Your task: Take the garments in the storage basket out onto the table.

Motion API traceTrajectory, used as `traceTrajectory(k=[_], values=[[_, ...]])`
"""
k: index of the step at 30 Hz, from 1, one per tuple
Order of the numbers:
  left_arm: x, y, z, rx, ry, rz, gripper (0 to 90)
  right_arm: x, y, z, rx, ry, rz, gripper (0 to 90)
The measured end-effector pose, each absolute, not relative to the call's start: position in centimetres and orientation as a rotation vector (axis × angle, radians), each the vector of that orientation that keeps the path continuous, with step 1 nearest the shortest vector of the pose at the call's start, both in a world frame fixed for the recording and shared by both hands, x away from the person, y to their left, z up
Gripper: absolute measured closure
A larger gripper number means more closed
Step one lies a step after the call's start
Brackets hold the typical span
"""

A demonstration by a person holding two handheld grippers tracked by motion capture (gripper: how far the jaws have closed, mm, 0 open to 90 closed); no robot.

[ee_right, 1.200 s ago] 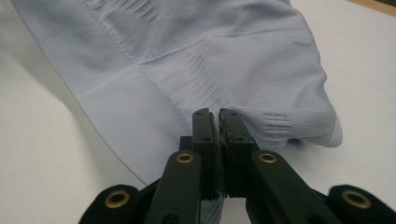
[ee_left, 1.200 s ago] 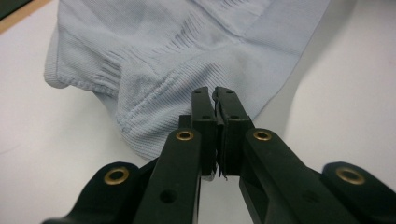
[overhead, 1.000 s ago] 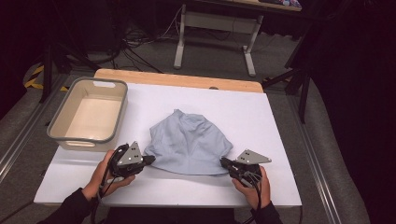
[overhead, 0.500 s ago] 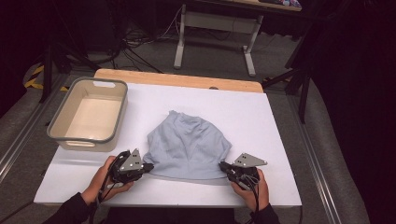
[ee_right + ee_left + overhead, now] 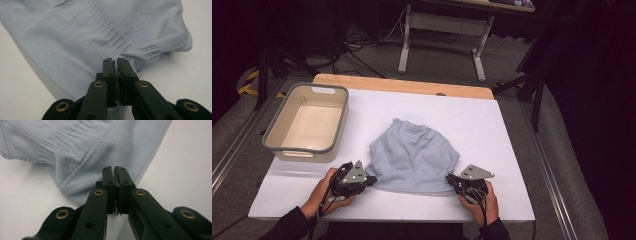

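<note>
A light blue ribbed garment point(image 5: 412, 155) lies spread on the white table top point(image 5: 512, 140). My left gripper point(image 5: 371, 179) is at the garment's near left corner, and my right gripper point(image 5: 449, 178) is at its near right corner. In the left gripper view the black jaws point(image 5: 114, 168) are pressed together over the garment's point(image 5: 75, 145) hem corner. In the right gripper view the jaws point(image 5: 115, 60) are shut, with the blue cloth point(image 5: 100, 30) pinched between them. A hand holds each gripper low over the table.
A beige plastic bin point(image 5: 271, 145) with nothing in it stands at the left of the table. A wooden strip point(image 5: 402, 86) runs along the far edge. Beyond it are a desk frame point(image 5: 442, 30) and cables on the floor.
Both hands have drifted a little toward the near edge of the table, drawing the garment's near hem with them. The jaws have stayed shut.
</note>
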State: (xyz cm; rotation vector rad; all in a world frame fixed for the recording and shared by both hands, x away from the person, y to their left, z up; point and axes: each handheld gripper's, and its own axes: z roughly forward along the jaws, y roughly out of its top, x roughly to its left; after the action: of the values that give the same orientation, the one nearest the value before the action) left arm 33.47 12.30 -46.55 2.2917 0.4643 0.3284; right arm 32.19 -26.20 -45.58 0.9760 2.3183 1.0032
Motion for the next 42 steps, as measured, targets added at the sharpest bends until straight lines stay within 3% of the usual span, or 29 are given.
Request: traceTrajectory(k=[10, 13, 16, 26, 31, 37, 40, 42], values=[[33.4, 12.3, -46.5, 2.284, 0.466, 0.331, 86.4, 32.3, -26.2, -45.7, 0.979, 2.321, 0.994, 83.9], [33.4, 12.4, -46.1, 2.278, 0.461, 0.343, 85.4, 32.2, -26.3, -45.5, 0.977, 2.306, 0.995, 76.2], [33.4, 13.0, -45.6, 2.263, 0.462, 0.373, 82.8, 32.2, -26.7, -45.1, 0.991, 2.250, 0.986, 60.5], [33.8, 14.3, -43.9, 2.157, 0.458, 0.438, 73.0, 32.2, -27.8, -43.6, 0.972, 2.127, 1.116, 47.3], [34.4, 13.7, -43.3, 2.138, 0.470, 0.508, 64.9, 32.6, -27.9, -42.9, 0.955, 2.082, 1.129, 43.0], [35.9, 13.0, -42.2, 2.077, 0.489, 0.500, 54.0, 34.1, -28.0, -41.5, 0.968, 2.045, 1.151, 39.6], [36.7, 12.6, -41.9, 2.048, 0.518, 0.500, 42.1, 35.7, -27.9, -40.9, 0.983, 2.031, 1.169, 37.6], [37.5, 12.0, -41.7, 2.023, 0.545, 0.485, 39.5, 36.5, -27.9, -40.7, 0.987, 2.033, 1.185, 36.1]])
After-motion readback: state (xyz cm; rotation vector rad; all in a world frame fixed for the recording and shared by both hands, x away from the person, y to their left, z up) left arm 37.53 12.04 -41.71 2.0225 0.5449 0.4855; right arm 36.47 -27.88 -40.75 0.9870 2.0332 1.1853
